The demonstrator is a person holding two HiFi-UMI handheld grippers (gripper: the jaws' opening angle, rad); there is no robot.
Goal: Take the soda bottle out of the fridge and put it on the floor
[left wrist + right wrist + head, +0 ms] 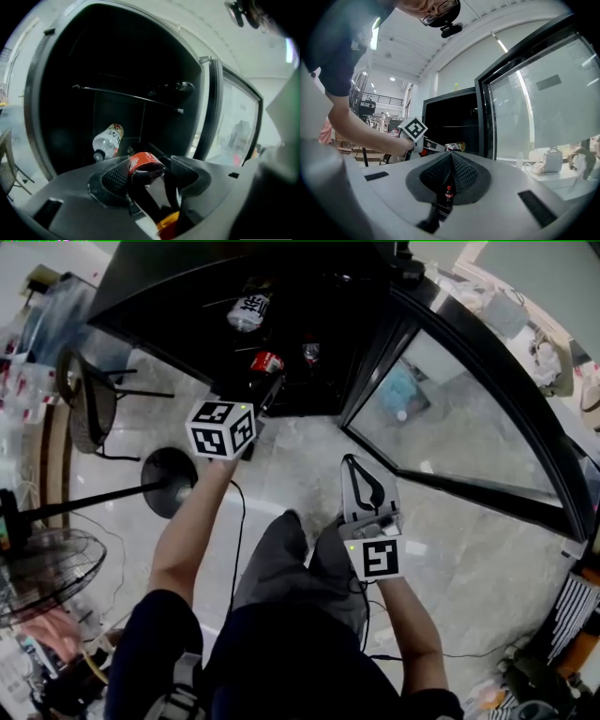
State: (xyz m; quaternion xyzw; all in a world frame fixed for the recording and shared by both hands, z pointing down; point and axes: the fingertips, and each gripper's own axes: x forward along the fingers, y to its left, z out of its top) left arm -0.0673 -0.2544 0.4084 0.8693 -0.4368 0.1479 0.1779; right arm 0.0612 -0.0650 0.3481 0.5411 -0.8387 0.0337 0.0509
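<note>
R1: Left hand-held gripper (150,171), closest to its own lens. Status?
R2: Both pads press on a soda bottle (145,162) with a red label and dark contents. The jaws are spread wide around it and grip it.
R1: Bottle location?
R2: At the open front of the black fridge (61,93). In the head view it sits at 1 o'clock from the left marker cube (221,428), over the fridge's lower edge. It is not on the floor (300,465).
R1: Anything else inside?
R2: One white-labelled bottle (108,140) lies on its side, at 10 o'clock from the soda bottle in the left gripper view.
R1: Right hand-held gripper (450,158)?
R2: Jaws closed together, gripping nothing. In the head view it is at 4 o'clock from the left one, well apart. The glass door (469,418) stands open at 3 o'clock of the fridge.
</note>
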